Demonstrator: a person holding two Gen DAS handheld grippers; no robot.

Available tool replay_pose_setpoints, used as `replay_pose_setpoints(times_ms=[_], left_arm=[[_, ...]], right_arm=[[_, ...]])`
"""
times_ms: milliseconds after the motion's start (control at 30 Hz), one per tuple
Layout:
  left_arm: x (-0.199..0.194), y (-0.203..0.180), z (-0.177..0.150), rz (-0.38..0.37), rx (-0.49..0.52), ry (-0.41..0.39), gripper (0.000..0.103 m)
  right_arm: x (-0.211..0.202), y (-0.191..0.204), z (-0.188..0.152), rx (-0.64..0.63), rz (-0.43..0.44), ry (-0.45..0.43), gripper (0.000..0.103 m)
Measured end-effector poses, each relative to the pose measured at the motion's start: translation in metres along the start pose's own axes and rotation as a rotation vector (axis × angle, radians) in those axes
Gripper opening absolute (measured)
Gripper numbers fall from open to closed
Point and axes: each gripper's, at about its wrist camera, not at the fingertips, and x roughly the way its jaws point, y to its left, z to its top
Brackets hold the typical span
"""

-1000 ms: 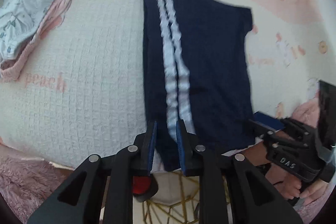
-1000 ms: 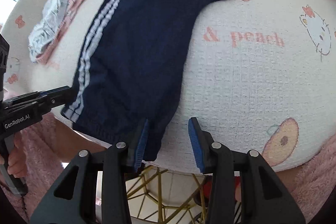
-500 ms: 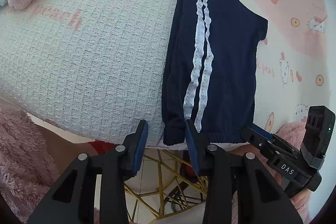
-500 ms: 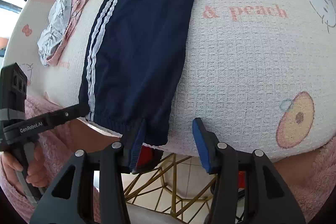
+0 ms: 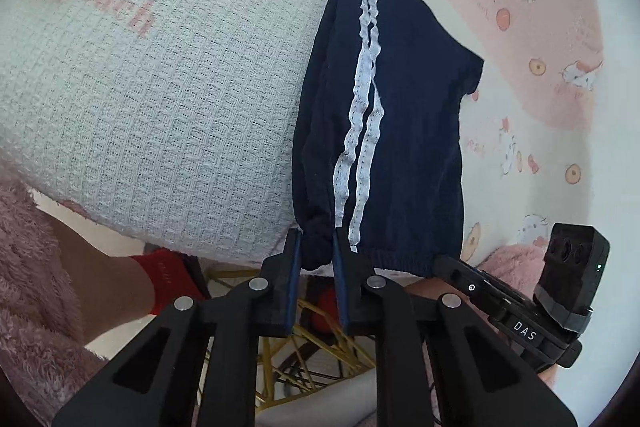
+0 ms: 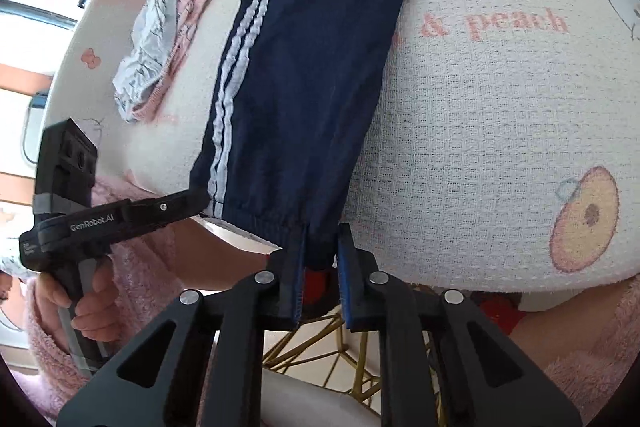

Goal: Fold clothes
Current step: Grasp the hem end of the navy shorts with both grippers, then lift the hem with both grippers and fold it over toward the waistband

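Left gripper [image 5: 314,247]: black two-finger tool with blue pads, bottom centre of the left wrist view; jaws closing, pads pinching the bunched waistband corner on the striped side.
Right gripper [image 6: 322,245]: same build, bottom centre of the right wrist view; jaws closing on the other waistband corner, with dark cloth between the pads.
Navy shorts [image 5: 384,131]: dark blue fabric with two white wavy side stripes and an elastic waistband; lying flat, waistband at the near edge of the blanket, legs reaching toward the top of both frames.
Blanket [image 6: 500,147]: cream waffle-weave with pink "peach" lettering and cartoon cat prints, under the shorts.
Other clothes [image 6: 160,39]: pale blue and pink crumpled pile, upper left of the right wrist view, well apart from the shorts.
Person: a hand [image 6: 80,299] in a pink fluffy sleeve grips the left tool's handle, lower left of the right wrist view.
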Motion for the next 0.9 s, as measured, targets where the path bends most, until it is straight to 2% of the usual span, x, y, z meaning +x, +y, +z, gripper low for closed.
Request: replay_pose_setpoints(times_ms=[167,267,400,500,600,733,767,800,833,867,900], left_arm=[[-0.004,-0.009,-0.013,0.009,0.015,0.012,0.016],[-0.004,-0.01,-0.008,-0.034,-0.018,0.026,0.016],[-0.029,-0.002,-0.005,-0.094,-0.062,0.016,0.016],[-0.039,-0.003,0.011,-0.163,-0.106,0.016,0.016],[-0.042,-0.01,0.035,-0.193,-0.123,0.009,0.016],[-0.035,-0.018,0.084,-0.223,-0.146,0.001,0.016],[-0.031,-0.02,0.097,-0.219,-0.134,-0.003,0.018],[-0.027,-0.022,0.109,-0.214,-0.119,-0.006,0.025],[-0.023,-0.024,0.121,-0.209,-0.104,-0.01,0.04],[-0.019,-0.027,0.134,-0.203,-0.089,-0.013,0.047],[-0.019,-0.031,0.141,-0.155,-0.042,-0.034,0.048]], right_arm=[[-0.016,-0.006,-0.011,0.021,0.019,0.01,0.013],[0.0,0.002,0.006,0.051,0.041,0.014,0.013],[-0.014,-0.005,0.017,0.101,0.136,-0.03,0.013],[-0.021,-0.005,0.04,0.132,0.196,-0.06,0.013],[-0.022,-0.002,0.07,0.157,0.234,-0.089,0.013],[-0.017,0.0,0.112,0.204,0.231,-0.127,0.019],[-0.014,-0.001,0.122,0.213,0.224,-0.138,0.024],[-0.012,-0.003,0.132,0.215,0.214,-0.146,0.026],[-0.009,-0.005,0.14,0.208,0.19,-0.153,0.032],[-0.007,-0.006,0.147,0.197,0.159,-0.16,0.034],[-0.008,-0.007,0.151,0.176,0.11,-0.174,0.034]])
